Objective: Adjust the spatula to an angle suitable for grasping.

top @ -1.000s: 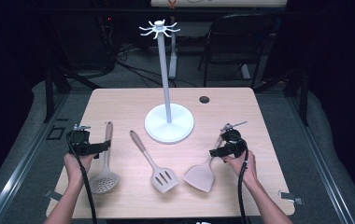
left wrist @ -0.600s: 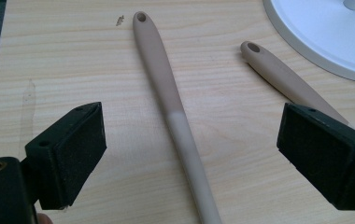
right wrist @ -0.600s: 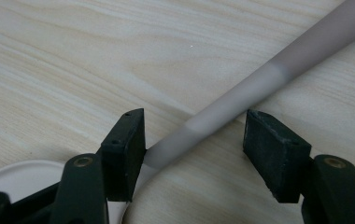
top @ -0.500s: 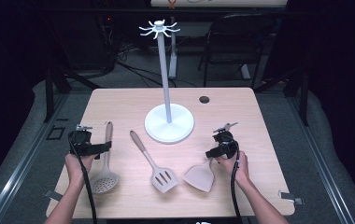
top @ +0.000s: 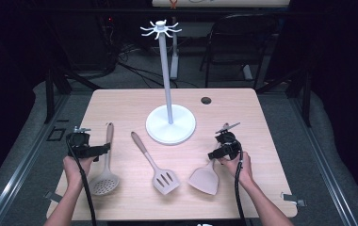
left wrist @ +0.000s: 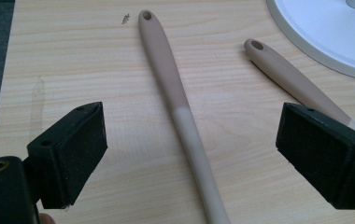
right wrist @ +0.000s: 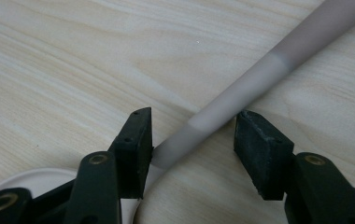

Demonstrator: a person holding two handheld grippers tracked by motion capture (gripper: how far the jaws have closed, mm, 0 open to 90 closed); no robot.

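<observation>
The solid spatula (right wrist: 241,95) is cut off by the frame, its two-tone handle straddled by the half-parted right tongs (right wrist: 193,140). The left tongs (left wrist: 189,154) are held wide apart over the skimmer (left wrist: 180,102).

The high view looked forward and down from above the person's side, taking in the whole pale wooden tabletop (top: 120,108). Each gripper view sat close above that wood. The left gripper view and the high view shared the white round stand base (left wrist: 325,32).
</observation>
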